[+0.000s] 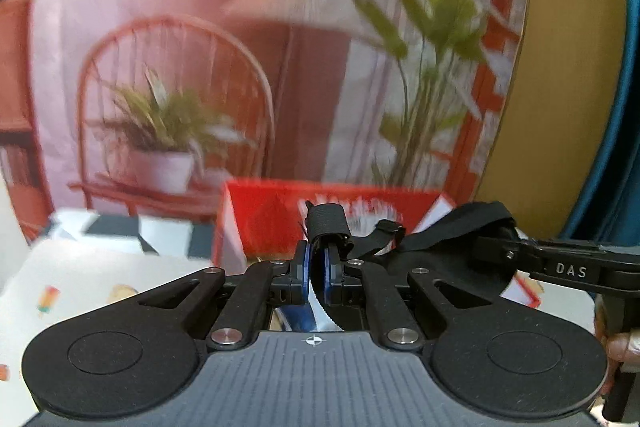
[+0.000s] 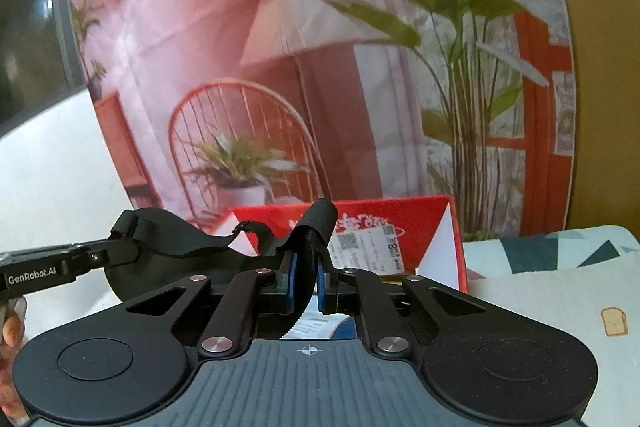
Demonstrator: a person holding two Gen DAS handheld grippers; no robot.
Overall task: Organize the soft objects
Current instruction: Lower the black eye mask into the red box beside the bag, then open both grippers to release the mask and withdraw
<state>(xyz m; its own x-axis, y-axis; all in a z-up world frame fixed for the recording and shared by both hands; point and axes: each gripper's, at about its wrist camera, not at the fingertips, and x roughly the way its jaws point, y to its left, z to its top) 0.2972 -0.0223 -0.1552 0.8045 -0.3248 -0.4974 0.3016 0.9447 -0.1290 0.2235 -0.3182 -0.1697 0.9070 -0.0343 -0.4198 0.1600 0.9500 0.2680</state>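
With both grippers, left gripper (image 1: 316,263) and right gripper (image 2: 306,277), clamped on the black strap (image 1: 432,231) stretched above the red box (image 2: 400,223), you keep the tension even; lower it level.

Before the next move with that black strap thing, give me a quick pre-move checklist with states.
1. Left gripper shut on black fabric: ok.
2. Right gripper shut on the fabric's other end: ok.
3. Fabric spans both grippers, off the surface: ok.
4. Red box ahead, behind the fabric: ok.
5. Box open with room inside: cannot tell.
6. Loose strap clear of jaws: cannot tell.
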